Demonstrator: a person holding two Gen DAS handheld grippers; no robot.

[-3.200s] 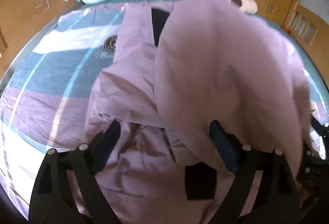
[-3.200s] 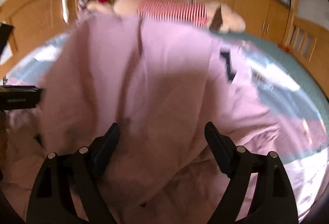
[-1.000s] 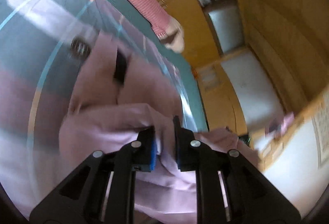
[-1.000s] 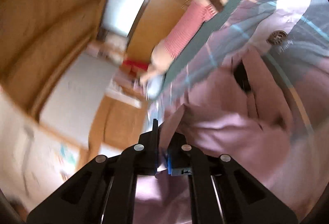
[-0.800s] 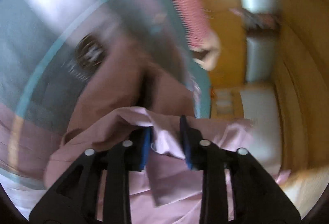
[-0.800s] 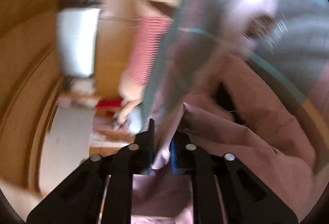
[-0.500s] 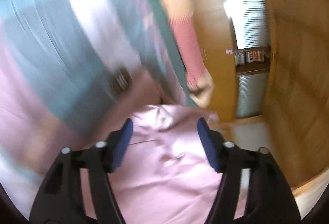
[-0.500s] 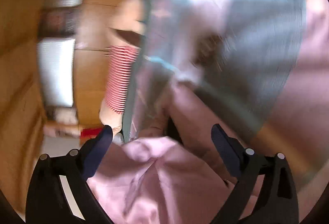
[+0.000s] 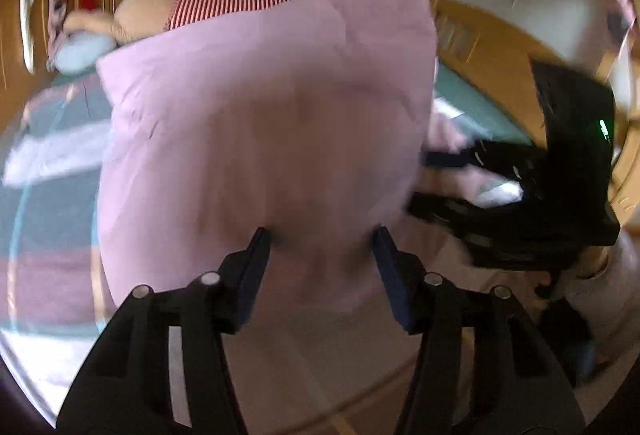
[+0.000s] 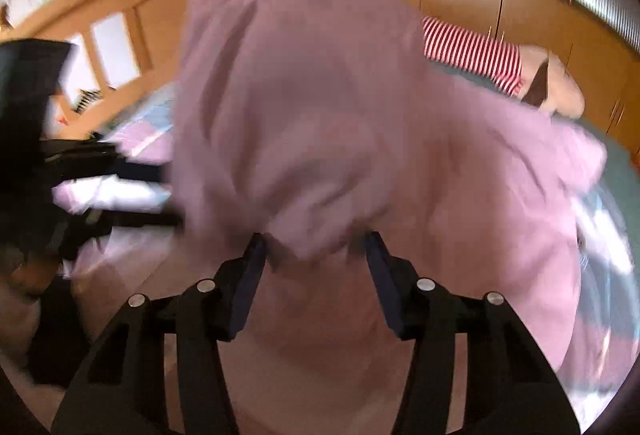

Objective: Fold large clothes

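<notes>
Jaws apart, pink garment (image 9: 264, 123) just beyond, unheld

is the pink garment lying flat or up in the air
Up in the air: the pink garment billows above the bed, blurred, ahead of both open grippers.

Left gripper (image 9: 320, 247): angled downward, jaws parted about halfway and just been closing in from a wider spread, pads clear of any grip. Right gripper (image 10: 316, 251): same downward angle, jaws likewise half-spread after narrowing, nothing pinched; it sits right of the left gripper.
</notes>
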